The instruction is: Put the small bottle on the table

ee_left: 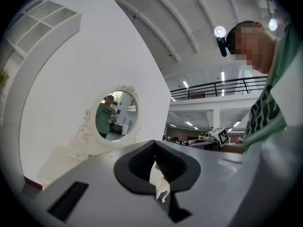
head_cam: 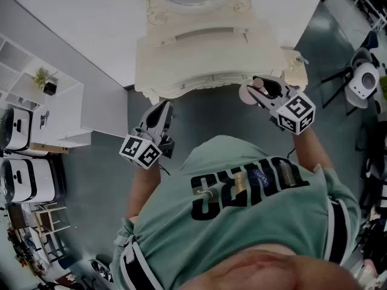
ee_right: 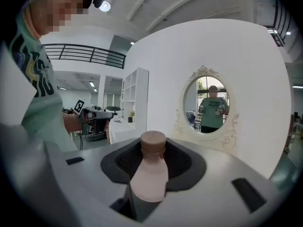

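The small bottle (ee_right: pixel 150 171) is pale pink with a wooden cap (ee_right: pixel 153 143). It stands between the jaws of my right gripper (ee_right: pixel 152 162), which is shut on it. In the head view the bottle (head_cam: pixel 250 93) and right gripper (head_cam: pixel 266 92) hang in the air just off the front right corner of the ivory dressing table (head_cam: pixel 211 47). My left gripper (head_cam: pixel 162 110) is held lower, in front of the table's left corner. Its jaws (ee_left: pixel 156 169) are shut with nothing between them. The table's oval mirror (ee_right: pixel 210 105) shows the person holding both grippers.
A white shelf unit (head_cam: pixel 42 107) stands at the left against the wall, with white appliances (head_cam: pixel 24 180) below it. A white chair (head_cam: pixel 363 80) is at the far right. Grey floor lies between me and the dressing table.
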